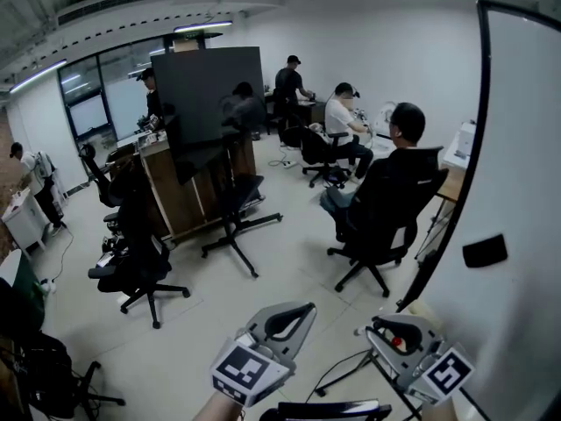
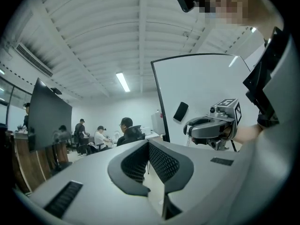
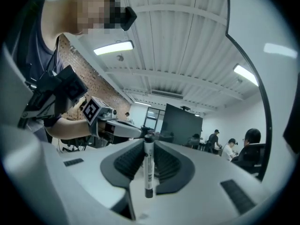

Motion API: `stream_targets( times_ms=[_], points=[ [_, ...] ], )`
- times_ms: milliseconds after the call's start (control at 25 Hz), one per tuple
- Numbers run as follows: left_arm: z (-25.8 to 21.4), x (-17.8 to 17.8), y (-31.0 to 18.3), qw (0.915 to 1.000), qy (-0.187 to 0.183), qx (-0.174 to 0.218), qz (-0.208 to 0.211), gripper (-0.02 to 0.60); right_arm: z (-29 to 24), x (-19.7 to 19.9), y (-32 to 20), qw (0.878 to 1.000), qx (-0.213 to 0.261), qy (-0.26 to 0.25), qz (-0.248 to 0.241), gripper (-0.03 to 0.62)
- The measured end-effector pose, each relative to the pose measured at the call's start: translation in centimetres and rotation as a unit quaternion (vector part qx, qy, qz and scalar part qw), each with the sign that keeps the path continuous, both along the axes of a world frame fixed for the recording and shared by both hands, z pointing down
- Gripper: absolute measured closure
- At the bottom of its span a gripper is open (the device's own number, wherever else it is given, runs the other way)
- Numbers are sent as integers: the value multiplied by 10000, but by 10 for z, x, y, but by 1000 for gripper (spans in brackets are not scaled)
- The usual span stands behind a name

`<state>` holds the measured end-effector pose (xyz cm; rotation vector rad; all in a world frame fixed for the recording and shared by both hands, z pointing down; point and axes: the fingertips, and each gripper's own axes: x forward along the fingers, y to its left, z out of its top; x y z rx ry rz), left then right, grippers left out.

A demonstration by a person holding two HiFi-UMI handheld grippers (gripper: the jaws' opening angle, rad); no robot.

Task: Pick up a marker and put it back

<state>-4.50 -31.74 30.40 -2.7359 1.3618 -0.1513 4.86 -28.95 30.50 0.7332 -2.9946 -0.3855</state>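
A slim white plastic marker with dark ends is held upright, mid-barrel, between the part-closed jaws of the right hand-held gripper, in mid-air. It is judged light, rigid and smooth; the barrel's middle is best gripped. The left hand-held gripper is closed on nothing.

The bottom edge of the head view cuts off the left gripper and the right gripper, and whether the small red spot inside the right one belongs to the marker cannot be told. In the right gripper view the print along the marker's barrel is too small to read, and the left gripper, at centre left, is partly hidden behind the jaws. The whiteboard runs off the head view's right edge.
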Motion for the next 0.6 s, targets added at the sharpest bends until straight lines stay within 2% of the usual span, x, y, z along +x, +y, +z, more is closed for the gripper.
stream_targets(
  times_ms=[240, 400, 600],
  points=[
    [8, 15, 41, 9991, -294, -140, -264, 581, 10, 6, 23, 9989, -181, -172, -408, 508],
    [7, 0, 59, 9974, -305, -96, -640, 581, 17, -12, 39, 9961, -199, -182, -835, 508],
    [14, -28, 87, 9948, -200, -225, -975, 581, 20, -42, 63, 9922, -283, -111, -1207, 508]
  ],
)
